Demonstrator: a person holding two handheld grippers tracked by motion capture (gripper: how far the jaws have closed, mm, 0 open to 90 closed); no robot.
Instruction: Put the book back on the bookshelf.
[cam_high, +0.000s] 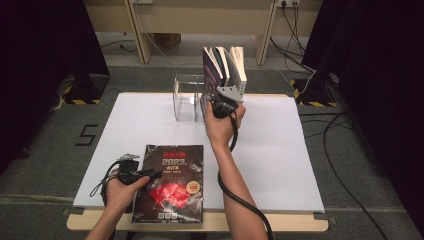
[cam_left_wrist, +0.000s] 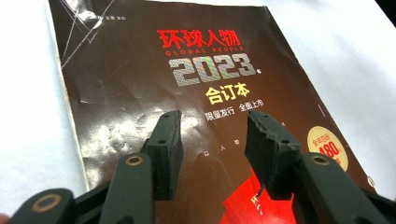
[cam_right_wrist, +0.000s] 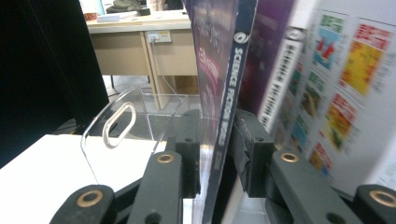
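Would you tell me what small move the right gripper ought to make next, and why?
Probably back straight off. The right gripper has open jaws either side of the blue-spined magazine, which stands upright in the clear rack among the other magazines, so it looks placed.

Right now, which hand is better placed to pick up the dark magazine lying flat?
Left. The left tool hovers open over the magazine at the near edge; the right tool is far off, at the upright books.

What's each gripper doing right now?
Left gripper: open, jaws over the magazine, holding nothing.
Right gripper: open, jaws either side of an upright book.
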